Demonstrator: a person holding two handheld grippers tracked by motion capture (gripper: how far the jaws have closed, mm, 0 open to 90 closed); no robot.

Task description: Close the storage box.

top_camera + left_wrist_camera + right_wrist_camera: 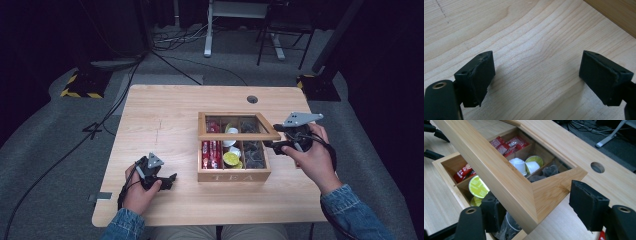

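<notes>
Nearest me, my left gripper point(170, 180) rests idle left of the tea box point(234, 175), jaws open and empty. Beyond, my right gripper point(534, 212) straddles the half-raised lid point(506, 185) corner, jaws spread, not clamping; lid unsettled, sachets and capsules point(477, 186) untouched inside.

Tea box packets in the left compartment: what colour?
Red packets, clearest in the right gripper view.

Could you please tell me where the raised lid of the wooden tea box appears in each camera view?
High view: the lid hangs half-open over the tea box, right of centre.
Right gripper view: its frame corner lies between the open jaws.
Left gripper view: I cannot place it.
Shared landmark: the yellow-green capsule.
</notes>
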